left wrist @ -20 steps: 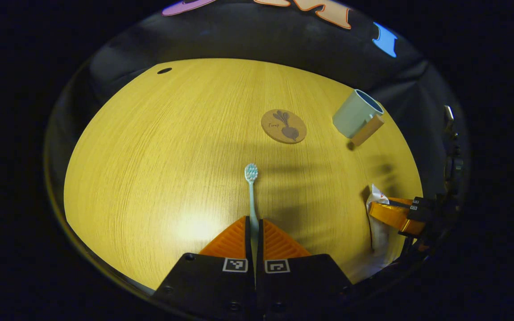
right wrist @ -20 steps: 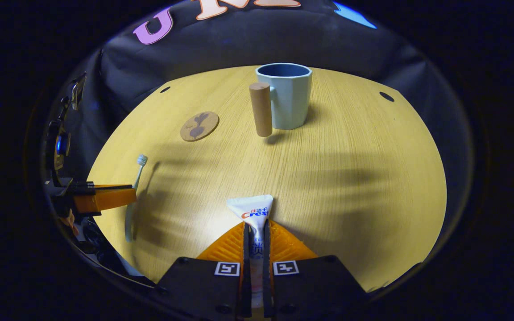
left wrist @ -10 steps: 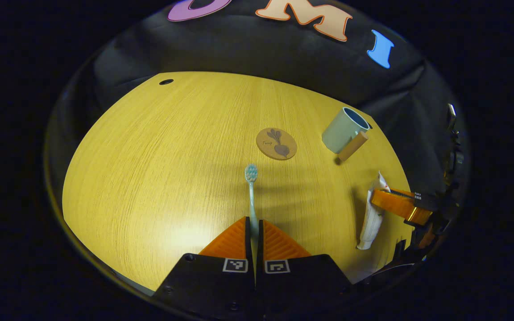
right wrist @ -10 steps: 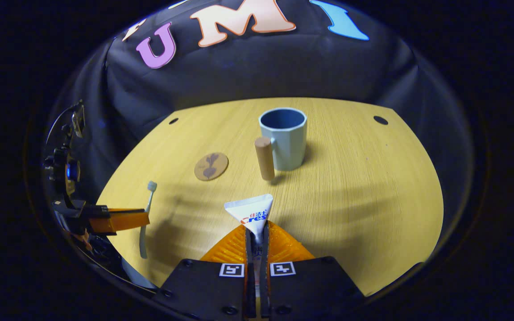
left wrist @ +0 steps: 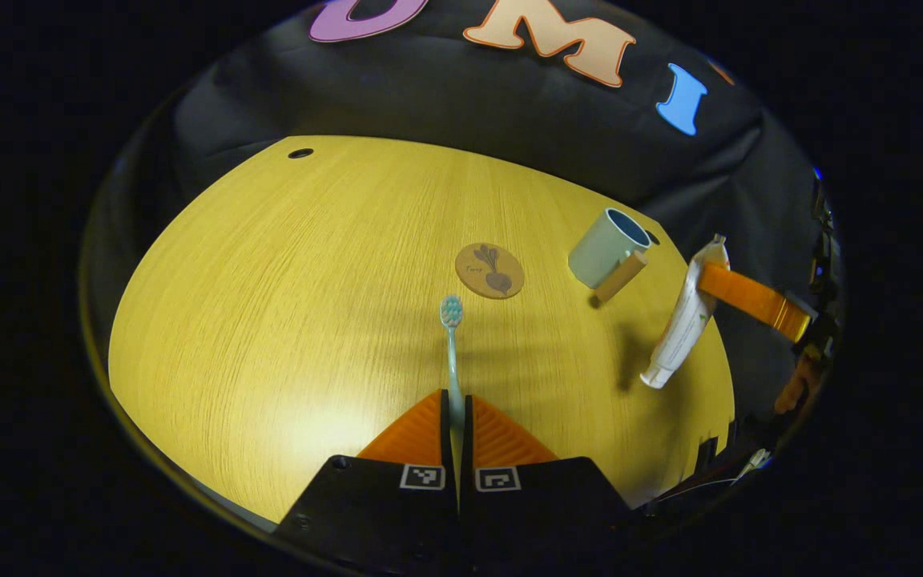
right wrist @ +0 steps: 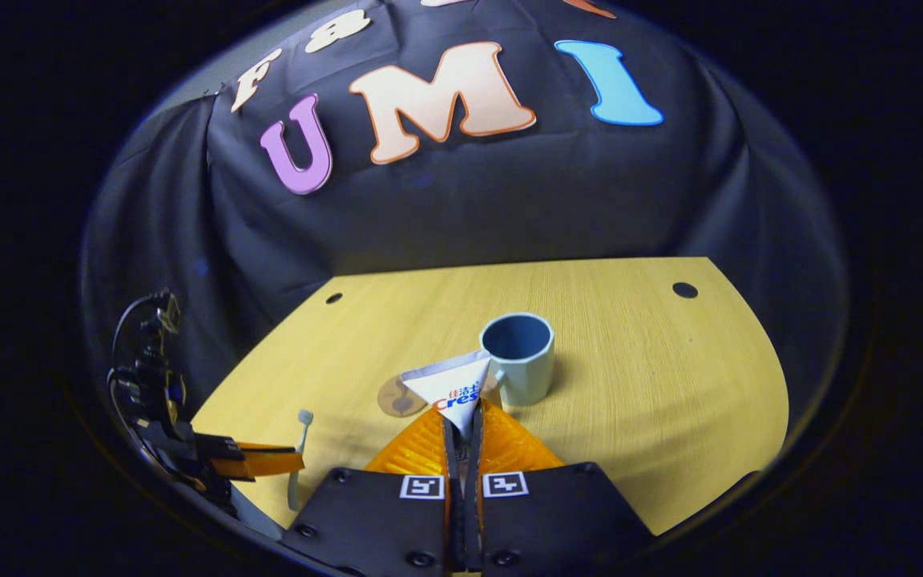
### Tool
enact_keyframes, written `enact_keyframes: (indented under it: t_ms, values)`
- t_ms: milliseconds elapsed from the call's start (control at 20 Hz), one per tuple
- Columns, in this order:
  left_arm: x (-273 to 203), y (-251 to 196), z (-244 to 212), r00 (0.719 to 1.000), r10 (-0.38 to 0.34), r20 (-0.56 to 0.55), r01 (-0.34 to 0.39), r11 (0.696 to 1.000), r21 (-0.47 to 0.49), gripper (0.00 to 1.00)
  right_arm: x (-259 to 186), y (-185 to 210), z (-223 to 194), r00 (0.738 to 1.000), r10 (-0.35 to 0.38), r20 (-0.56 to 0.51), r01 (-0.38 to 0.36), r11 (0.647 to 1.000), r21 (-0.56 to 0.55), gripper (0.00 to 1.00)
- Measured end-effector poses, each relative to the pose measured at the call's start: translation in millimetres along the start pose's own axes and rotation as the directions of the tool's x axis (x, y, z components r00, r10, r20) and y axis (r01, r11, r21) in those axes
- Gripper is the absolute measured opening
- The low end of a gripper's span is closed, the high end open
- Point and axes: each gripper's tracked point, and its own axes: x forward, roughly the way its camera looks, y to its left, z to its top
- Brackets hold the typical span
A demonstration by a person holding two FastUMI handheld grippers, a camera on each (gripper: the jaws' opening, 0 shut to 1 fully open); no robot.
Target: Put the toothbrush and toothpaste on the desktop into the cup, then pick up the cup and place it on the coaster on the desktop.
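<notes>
My left gripper (left wrist: 457, 410) is shut on the handle of a pale blue toothbrush (left wrist: 451, 336), whose bristle head points toward the round cork coaster (left wrist: 489, 270). The light blue cup (left wrist: 606, 248) with a wooden handle stands right of the coaster. My right gripper (right wrist: 464, 421) is shut on a white toothpaste tube (right wrist: 449, 385), held up off the desk, its flat crimped end toward the cup (right wrist: 519, 357). In the left gripper view the tube (left wrist: 682, 324) hangs cap down from the right gripper (left wrist: 706, 276). The left gripper (right wrist: 289, 463) and toothbrush (right wrist: 298, 457) sit low at the left.
The wooden desktop (left wrist: 285, 280) has small round holes near its far corners (left wrist: 300, 153) (right wrist: 683, 289). The black cloth wall rises behind the desk's far edge. Part of the coaster (right wrist: 391, 398) peeks out behind the tube.
The right gripper has lifted the toothpaste well above the desk, so the cup looks smaller and lower. The left gripper, still holding the toothbrush, has risen slightly.
</notes>
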Motion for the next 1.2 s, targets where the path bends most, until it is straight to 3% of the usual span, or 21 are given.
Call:
enact_keyframes:
  t_ms: [350, 550, 700, 1000, 1200]
  values:
    - [-6, -10, 15, 0.999, -0.016, 0.038, 0.015, 1.000, 0.003, 0.00, 19, -4, 78, 0.983, 0.003, 0.182, 0.002, 1.000, -0.028, 0.03]
    - [-3, -11, 19, 0.999, -0.001, 0.043, 0.001, 1.000, 0.016, 0.00, 31, -2, 131, 0.942, 0.016, 0.335, 0.004, 0.998, -0.059, 0.02]
    - [-1, -11, 23, 0.999, 0.008, 0.050, -0.009, 1.000, 0.004, 0.00, 49, -7, 153, 0.925, 0.005, 0.380, 0.013, 0.999, -0.046, 0.03]
    - [3, -10, 30, 0.998, 0.025, 0.062, -0.026, 1.000, 0.009, 0.00, 88, -37, 141, 0.928, -0.054, 0.368, 0.096, 0.991, -0.097, 0.03]
    - [8, -9, 34, 0.998, 0.038, 0.059, -0.039, 0.999, 0.014, 0.00, 111, -47, 116, 0.942, -0.063, 0.328, 0.095, 0.992, -0.082, 0.03]
